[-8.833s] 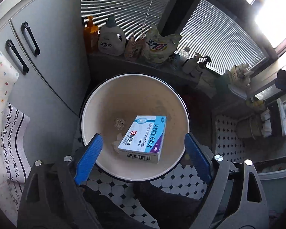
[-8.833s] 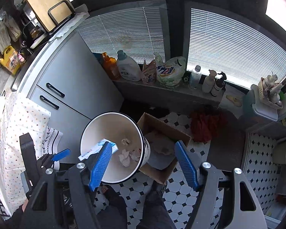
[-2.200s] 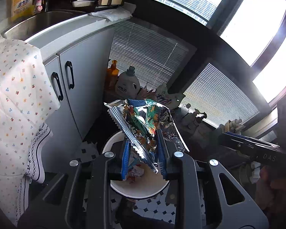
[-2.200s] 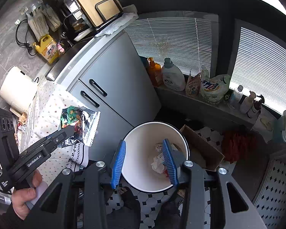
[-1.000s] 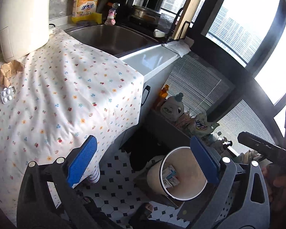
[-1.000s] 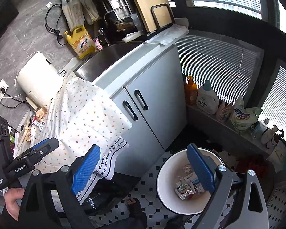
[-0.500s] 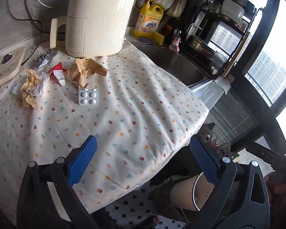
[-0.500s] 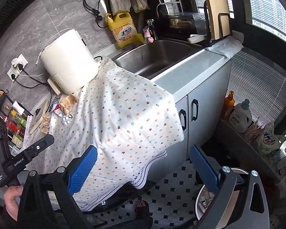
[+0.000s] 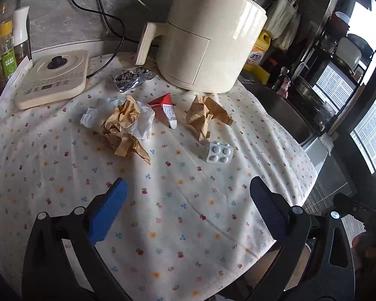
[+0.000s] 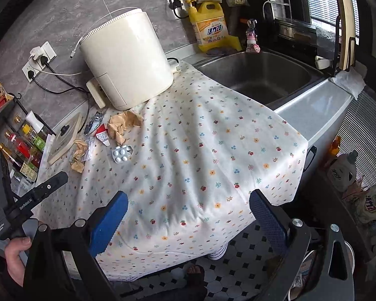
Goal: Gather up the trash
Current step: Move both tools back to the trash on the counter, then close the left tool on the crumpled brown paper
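Observation:
Trash lies on the flowered cloth (image 9: pixel 178 200) of the counter: a pill blister pack (image 9: pixel 219 151) (image 10: pixel 121 154), a red and white tube (image 9: pixel 166 108) (image 10: pixel 102 133), a crumpled brown paper (image 9: pixel 205 116) (image 10: pixel 121 124), a second brown paper wad with white tissue (image 9: pixel 122 125) (image 10: pixel 80 151), and a crumpled foil wrapper (image 9: pixel 131 77) (image 10: pixel 95 120). My left gripper (image 9: pixel 186 210) is open above the cloth, short of the blister pack, holding nothing. My right gripper (image 10: pixel 188 222) is open and empty, higher and farther back over the cloth's hanging edge. The white bin's rim (image 10: pixel 305 263) peeks in at lower right.
A cream air fryer (image 9: pixel 208 37) (image 10: pixel 126 60) stands behind the trash, with a flat cream appliance (image 9: pixel 50 79) to its left and bottles (image 10: pixel 22 148) beyond. The sink (image 10: pixel 258 75) and yellow detergent jug (image 10: pixel 210 28) are to the right. A hand (image 10: pixel 15 258) holds the left gripper.
Both grippers have swung up from the bin to the counter. The left one, which let go of a snack wrapper over the bin, has closed in on the trash pile.

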Available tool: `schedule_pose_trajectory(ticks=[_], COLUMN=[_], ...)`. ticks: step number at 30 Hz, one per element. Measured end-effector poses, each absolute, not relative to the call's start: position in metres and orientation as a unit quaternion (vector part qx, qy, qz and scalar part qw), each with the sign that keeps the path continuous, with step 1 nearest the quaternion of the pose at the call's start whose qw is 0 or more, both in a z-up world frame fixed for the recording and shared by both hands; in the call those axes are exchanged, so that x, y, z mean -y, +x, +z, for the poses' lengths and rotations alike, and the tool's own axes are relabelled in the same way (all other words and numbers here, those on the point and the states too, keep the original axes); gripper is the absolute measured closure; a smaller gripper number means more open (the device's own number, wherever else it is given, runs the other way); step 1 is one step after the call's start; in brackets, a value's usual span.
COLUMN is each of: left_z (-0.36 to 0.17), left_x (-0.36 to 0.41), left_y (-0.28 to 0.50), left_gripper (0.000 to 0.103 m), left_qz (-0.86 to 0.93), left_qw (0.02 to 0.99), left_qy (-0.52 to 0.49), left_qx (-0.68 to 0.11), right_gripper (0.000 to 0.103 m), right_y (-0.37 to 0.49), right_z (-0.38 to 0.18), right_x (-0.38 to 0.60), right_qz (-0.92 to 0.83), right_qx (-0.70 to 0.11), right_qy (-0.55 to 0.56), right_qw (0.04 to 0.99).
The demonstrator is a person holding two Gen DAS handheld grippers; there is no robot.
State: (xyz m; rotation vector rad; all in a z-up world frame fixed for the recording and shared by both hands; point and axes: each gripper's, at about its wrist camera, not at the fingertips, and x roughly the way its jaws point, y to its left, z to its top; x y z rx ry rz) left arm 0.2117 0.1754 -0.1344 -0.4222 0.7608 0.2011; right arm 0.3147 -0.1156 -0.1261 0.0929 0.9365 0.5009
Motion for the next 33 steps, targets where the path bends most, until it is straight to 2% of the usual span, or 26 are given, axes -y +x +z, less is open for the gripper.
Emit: schedule_pose_trajectory(ticks=[14, 27, 30, 32, 33], left_z=[-0.146, -0.174, -0.18, -0.184, -0.185], left_x=[-0.243, -0.267, -0.268, -0.269, -0.269], left_y=[0.227, 0.261, 0.268, 0.272, 0.273], left_gripper=[0.006, 0.007, 0.012, 0.022, 0.032], left_qz=[0.071, 0.019, 0.007, 0.004, 0.003], left_qw=[0.914, 0.914, 0.912, 0.909, 0.907], left_qy=[-0.149, -0.089, -0.089, -0.094, -0.097], left_qx=[-0.371, -0.395, -0.399, -0.406, -0.41], right_gripper=[0.008, 0.008, 0.008, 0.008, 0.008], right_y=[0.323, 0.326, 0.325, 0.325, 0.325], right_z=[-0.143, -0.155, -0.155, -0.154, -0.154], right_x=[0.043, 0.032, 0.035, 0.036, 0.036], right_qz=[0.243, 0.213, 0.208, 0.206, 0.206], right_qx=[-0.449, -0.464, -0.465, -0.465, -0.465], right_qy=[0.055, 0.056, 0.053, 0.051, 0.05], right_qw=[0.858, 0.858, 0.859, 0.86, 0.86])
